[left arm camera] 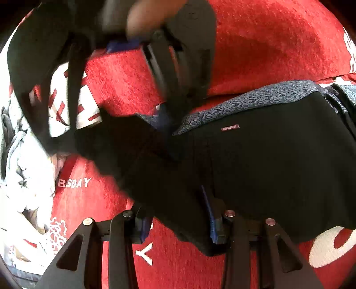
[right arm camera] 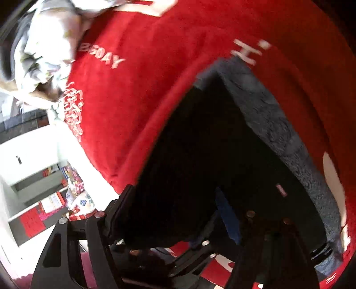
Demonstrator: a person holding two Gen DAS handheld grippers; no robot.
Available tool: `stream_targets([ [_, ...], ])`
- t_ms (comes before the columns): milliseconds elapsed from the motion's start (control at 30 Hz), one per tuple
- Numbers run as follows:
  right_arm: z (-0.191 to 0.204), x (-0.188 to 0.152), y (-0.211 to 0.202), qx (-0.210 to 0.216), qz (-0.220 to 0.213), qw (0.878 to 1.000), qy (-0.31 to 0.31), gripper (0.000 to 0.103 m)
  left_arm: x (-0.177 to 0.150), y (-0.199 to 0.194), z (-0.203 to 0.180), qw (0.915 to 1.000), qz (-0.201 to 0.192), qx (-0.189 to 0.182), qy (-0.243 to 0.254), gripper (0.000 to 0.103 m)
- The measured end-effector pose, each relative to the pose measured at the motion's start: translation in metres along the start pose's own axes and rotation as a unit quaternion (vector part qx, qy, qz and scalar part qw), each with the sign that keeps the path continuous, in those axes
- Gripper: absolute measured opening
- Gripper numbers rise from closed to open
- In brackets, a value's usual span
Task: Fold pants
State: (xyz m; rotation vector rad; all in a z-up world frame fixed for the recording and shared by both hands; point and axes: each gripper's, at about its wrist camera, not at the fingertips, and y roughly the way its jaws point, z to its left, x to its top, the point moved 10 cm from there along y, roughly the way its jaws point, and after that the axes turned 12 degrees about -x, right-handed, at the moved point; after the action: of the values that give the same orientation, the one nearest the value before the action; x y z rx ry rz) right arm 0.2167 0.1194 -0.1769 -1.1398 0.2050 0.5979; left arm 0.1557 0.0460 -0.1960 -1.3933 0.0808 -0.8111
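Black pants (left arm camera: 278, 155) with a speckled grey waistband (left arm camera: 255, 97) lie on a red blanket (left arm camera: 267, 44). My left gripper (left arm camera: 179, 222) is at the bottom of the left wrist view, shut on a bunched black edge of the pants that fills the gap between its blue pads. My right gripper (left arm camera: 169, 117), held by a hand (left arm camera: 151, 17), comes down from above onto the waistband's left corner, blurred. In the right wrist view the right gripper (right arm camera: 175, 211) has the black pants (right arm camera: 200, 144) packed between its fingers, and the waistband (right arm camera: 267, 111) runs along the far side.
A crumpled heap of white and grey cloth (left arm camera: 26, 177) lies at the blanket's left edge. The blanket carries white lettering (left arm camera: 74, 182). Beyond the blanket's edge stands a white shelf unit (right arm camera: 33, 177) with red items on it.
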Motion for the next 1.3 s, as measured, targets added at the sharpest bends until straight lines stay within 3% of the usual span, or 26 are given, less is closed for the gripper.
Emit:
stream_targets([
  [33,-0.003,-0.002,-0.005,0.002,-0.014,1.000,0.002,0.025,0.002,-0.003,-0.002,1.0000,-0.006,0.002,0.003,0.041],
  [67,-0.007,-0.005,-0.013,0.006,-0.034,0.999,0.000,0.022,0.007,-0.008,-0.004,0.9998,-0.014,0.004,0.010,0.041],
  [300,-0.030,-0.053,-0.077,0.108,-0.150,0.983,0.014,0.021,0.051,-0.067,-0.032,0.9966,-0.081,-0.006,0.016,0.041],
  [467,-0.070,-0.107,-0.130,0.177,-0.235,0.954,0.056,0.021,0.081,-0.113,-0.075,0.9890,-0.138,-0.018,0.051,0.041],
  [733,-0.160,-0.212,-0.179,0.211,-0.335,0.910,0.125,0.022,0.121,-0.161,-0.188,0.9732,-0.183,-0.078,0.115,0.041],
  [1033,-0.288,-0.317,-0.139,0.220,-0.353,0.878,0.239,0.022,0.117,-0.144,-0.334,0.9586,-0.149,-0.139,0.199,0.041],
  [1133,-0.323,-0.336,-0.110,0.229,-0.350,0.865,0.276,0.023,0.106,-0.130,-0.371,0.9545,-0.134,-0.144,0.224,0.042],
  [1300,-0.377,-0.351,-0.060,0.222,-0.327,0.863,0.316,0.023,0.090,-0.096,-0.405,0.9528,-0.092,-0.147,0.249,0.042],
])
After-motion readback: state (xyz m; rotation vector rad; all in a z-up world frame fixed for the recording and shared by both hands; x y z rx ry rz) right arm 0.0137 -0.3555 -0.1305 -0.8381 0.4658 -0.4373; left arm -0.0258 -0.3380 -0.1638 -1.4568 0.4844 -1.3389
